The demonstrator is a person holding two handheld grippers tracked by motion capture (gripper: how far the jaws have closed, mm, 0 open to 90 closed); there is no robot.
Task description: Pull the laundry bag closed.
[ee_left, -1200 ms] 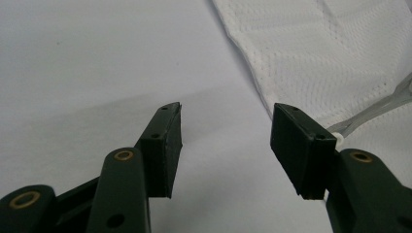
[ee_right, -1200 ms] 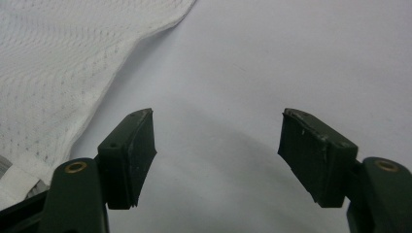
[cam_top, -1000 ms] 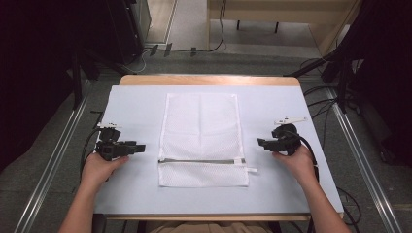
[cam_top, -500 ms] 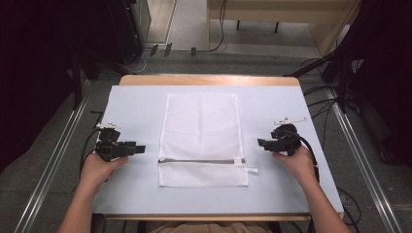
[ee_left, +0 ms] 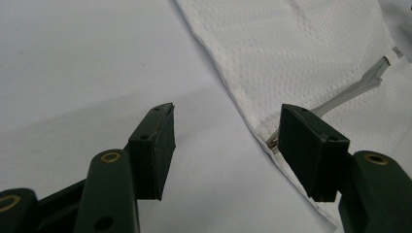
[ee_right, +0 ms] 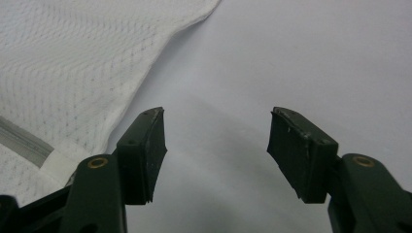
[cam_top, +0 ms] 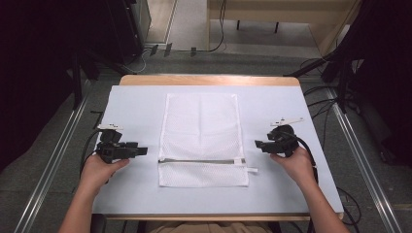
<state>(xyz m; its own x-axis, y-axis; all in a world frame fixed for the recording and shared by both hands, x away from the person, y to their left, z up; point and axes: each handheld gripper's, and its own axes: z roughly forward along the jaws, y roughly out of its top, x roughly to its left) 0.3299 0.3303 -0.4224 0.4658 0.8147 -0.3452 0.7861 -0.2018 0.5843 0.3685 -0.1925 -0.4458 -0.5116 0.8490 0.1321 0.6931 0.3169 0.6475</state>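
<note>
Little has shifted on the bench (cam_top: 136, 194): both hands sit where they were a second ago. The left hand-held gripper (cam_top: 144, 151) has just been opening, the right hand-held gripper (cam_top: 256, 144) closing a little; both stand apart with nothing between the jaws. That suggests a grasp is only being readied. The mesh bag (cam_top: 201, 138) lies flat mid-bench between them, long axis running away from the person, zip (cam_top: 199, 161) crosswise near the near end

Even, soft overhead light on the pale table (cam_top: 136, 104), dark surroundings, faint shadows, slightly soft close-ups.
</note>
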